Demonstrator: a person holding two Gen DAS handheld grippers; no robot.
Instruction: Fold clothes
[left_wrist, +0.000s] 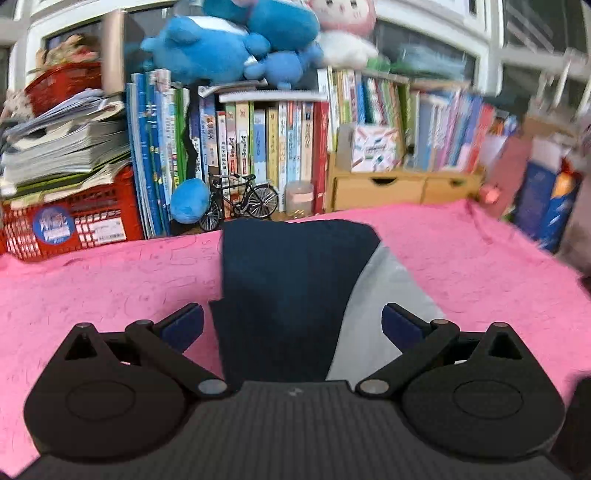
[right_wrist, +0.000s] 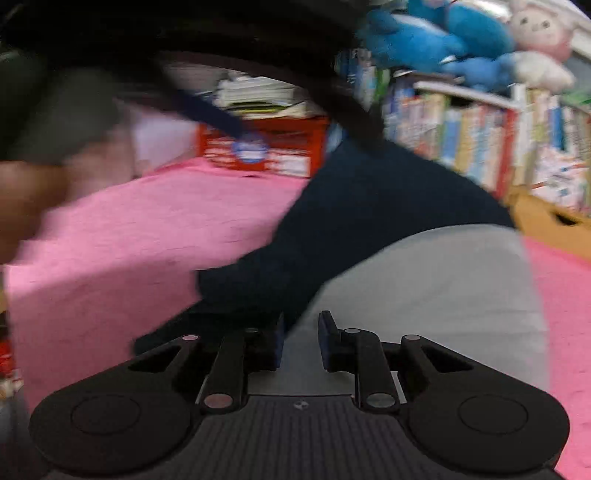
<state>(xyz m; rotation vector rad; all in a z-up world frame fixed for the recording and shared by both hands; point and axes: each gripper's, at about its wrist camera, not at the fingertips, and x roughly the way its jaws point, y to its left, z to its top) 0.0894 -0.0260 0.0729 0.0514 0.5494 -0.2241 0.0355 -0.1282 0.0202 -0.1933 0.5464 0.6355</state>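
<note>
A folded navy and grey garment lies on the pink cloth that covers the table. My left gripper hovers over its near end with the jaws wide open and nothing between the blue pads. In the right wrist view the same garment fills the middle, navy at the far left and grey at the near right. My right gripper sits low over the seam between the two colours. Its pads stand a narrow gap apart, with grey fabric showing through and no visible pinch.
Behind the table stand rows of books, a red crate with stacked papers, a toy bicycle, a wooden drawer box and blue plush toys. A blurred hand and a dark shape cross the right wrist view's upper left.
</note>
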